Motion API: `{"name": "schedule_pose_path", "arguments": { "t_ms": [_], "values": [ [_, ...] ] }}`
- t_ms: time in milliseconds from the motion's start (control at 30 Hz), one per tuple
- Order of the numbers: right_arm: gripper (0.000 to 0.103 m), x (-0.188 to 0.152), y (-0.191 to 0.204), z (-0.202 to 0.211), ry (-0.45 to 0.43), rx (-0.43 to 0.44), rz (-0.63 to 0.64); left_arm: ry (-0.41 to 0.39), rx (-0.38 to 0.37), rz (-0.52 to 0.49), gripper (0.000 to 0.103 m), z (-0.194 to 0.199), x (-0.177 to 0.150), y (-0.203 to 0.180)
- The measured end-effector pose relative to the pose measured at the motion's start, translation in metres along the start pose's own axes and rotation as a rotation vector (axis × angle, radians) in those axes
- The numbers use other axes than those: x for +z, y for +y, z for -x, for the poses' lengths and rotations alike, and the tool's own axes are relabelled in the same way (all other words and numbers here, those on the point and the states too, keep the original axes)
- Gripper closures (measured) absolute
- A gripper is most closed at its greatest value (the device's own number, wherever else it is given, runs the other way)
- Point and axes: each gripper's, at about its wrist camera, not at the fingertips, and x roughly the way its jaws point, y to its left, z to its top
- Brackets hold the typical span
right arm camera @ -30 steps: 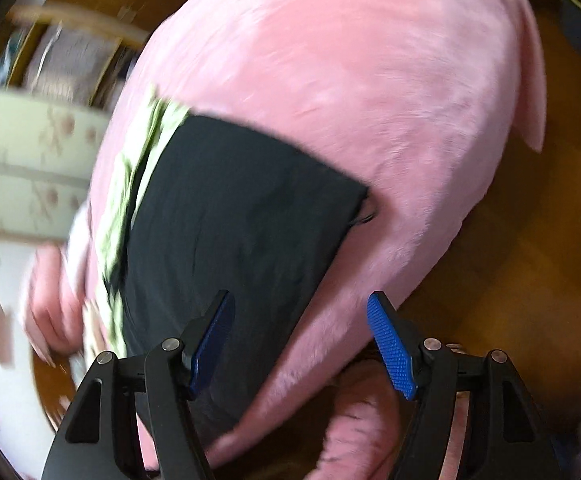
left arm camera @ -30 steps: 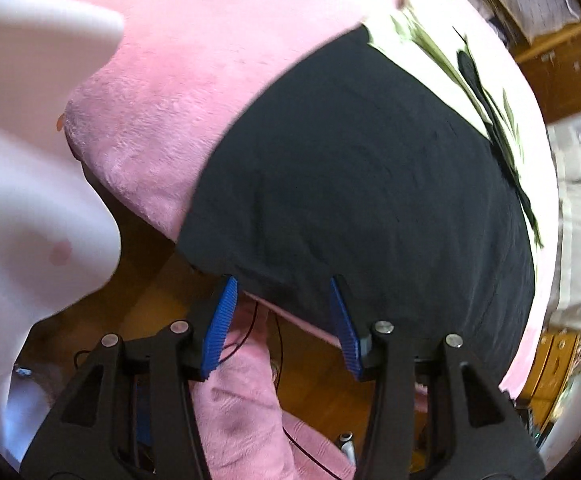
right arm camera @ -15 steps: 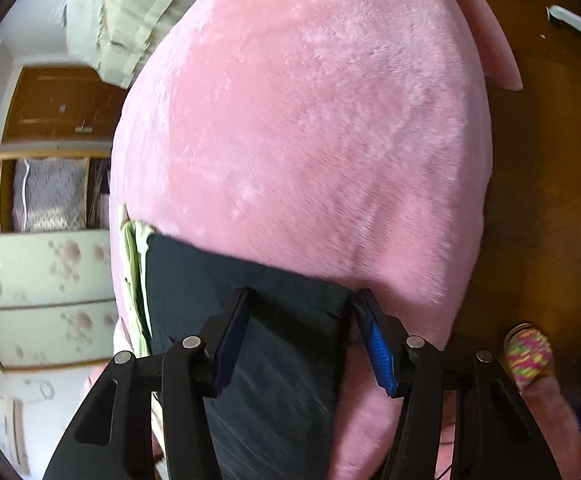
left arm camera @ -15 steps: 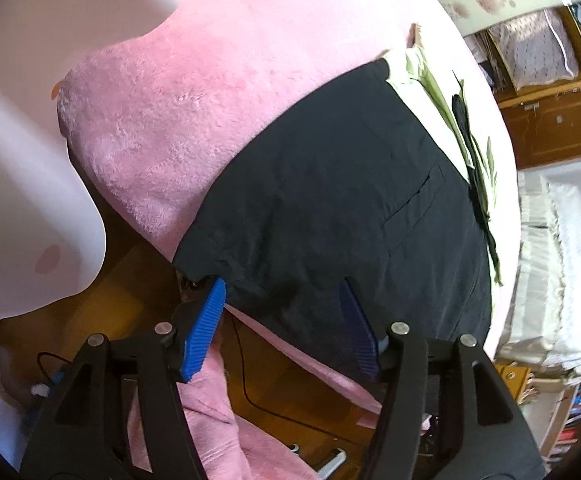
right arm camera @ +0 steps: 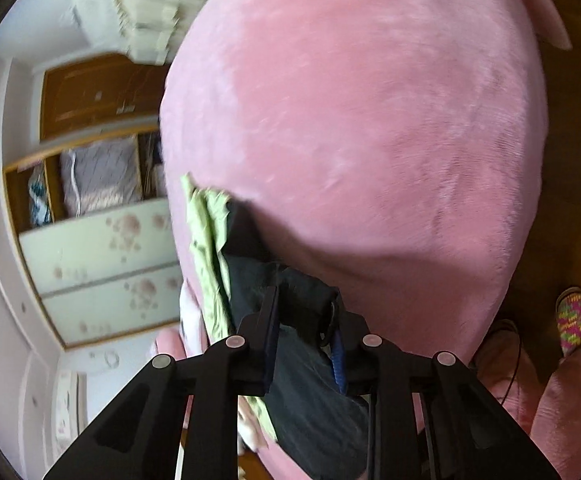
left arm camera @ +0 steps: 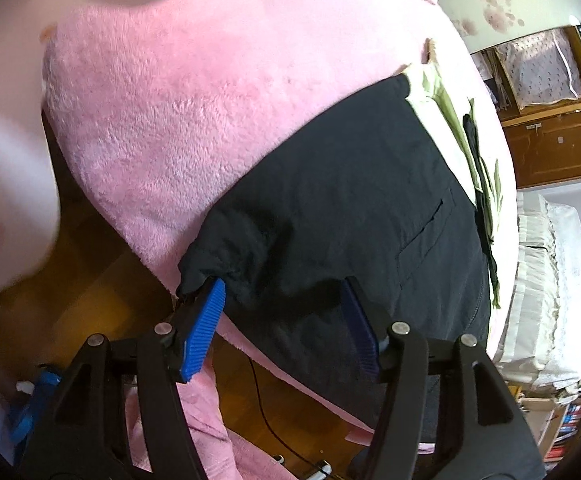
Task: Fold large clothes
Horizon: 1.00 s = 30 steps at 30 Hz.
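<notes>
So the biggest thing in view was the pink plush blanket (left arm camera: 218, 92), fuzzy and covering the whole bed, hanging over the near edge toward the wooden floor (left arm camera: 90, 280). Spread flat on top of it, toward the near right side, was the black garment (left arm camera: 350, 208), with a slit pocket showing on its right half. Its near hem sat right at the blanket's edge, and the near left corner was bunched up and lifted a bit.

On the far side of the black garment lay a light green garment (left arm camera: 446, 120), touching it along that edge. In the right wrist view the same green cloth (right arm camera: 206, 248) was on the left of the black one (right arm camera: 310, 400).

The left gripper (left arm camera: 286, 328) was spread wide with the black garment's near hem sitting between its blue pads (left arm camera: 204, 330). The left pad was at the bunched corner, but the pads weren't pressing together on anything.

The right gripper (right arm camera: 306, 344) was closing in on a scrunched corner of the black garment, with the cloth puckered up between the jaws and both pads against it.

A crocheted multicolour slipper (right arm camera: 576, 320) was down on the floor at the right.
</notes>
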Motion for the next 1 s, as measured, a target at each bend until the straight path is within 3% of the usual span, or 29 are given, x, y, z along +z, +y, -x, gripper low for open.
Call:
{"name": "schedule_pose_path", "arguments": {
  "t_ms": [67, 167, 267, 400, 500, 600, 633, 667, 767, 1000],
  "values": [
    [0.081, 0.004, 0.012, 0.005, 0.026, -0.026, 0.063, -0.033, 0.019, -0.04, 0.046, 0.008, -0.005, -0.006],
    [0.082, 0.011, 0.014, 0.009, 0.064, -0.051, 0.151, -0.091, 0.114, -0.148, 0.046, 0.022, -0.009, -0.016],
    [0.082, 0.011, 0.027, 0.004, 0.09, -0.077, 0.211, -0.091, 0.189, -0.202, 0.046, 0.023, -0.002, -0.015],
    [0.082, 0.009, 0.036, 0.0, 0.106, -0.061, 0.196, -0.031, 0.122, -0.215, 0.046, 0.007, 0.012, -0.015],
    [0.082, 0.0, 0.045, -0.003, 0.124, -0.046, 0.206, -0.042, 0.138, -0.21, 0.046, -0.008, 0.02, -0.014],
    [0.082, -0.008, 0.052, 0.002, 0.151, -0.05, 0.231, -0.043, 0.149, -0.173, 0.065, -0.009, 0.023, -0.018],
    [0.082, -0.008, 0.053, 0.005, 0.165, -0.06, 0.239, -0.049, 0.151, -0.175, 0.081, -0.008, 0.022, -0.021],
    [0.082, -0.01, 0.057, -0.006, 0.172, -0.061, 0.24, -0.064, 0.146, -0.181, 0.086, -0.002, 0.02, -0.023],
    [0.083, -0.016, 0.07, -0.01, 0.202, -0.026, 0.231, -0.084, 0.091, -0.177, 0.091, 0.011, 0.014, -0.03],
    [0.089, -0.037, 0.13, -0.032, 0.226, 0.088, 0.263, -0.114, -0.176, -0.165, 0.093, 0.041, 0.027, -0.096]
  ]
}}
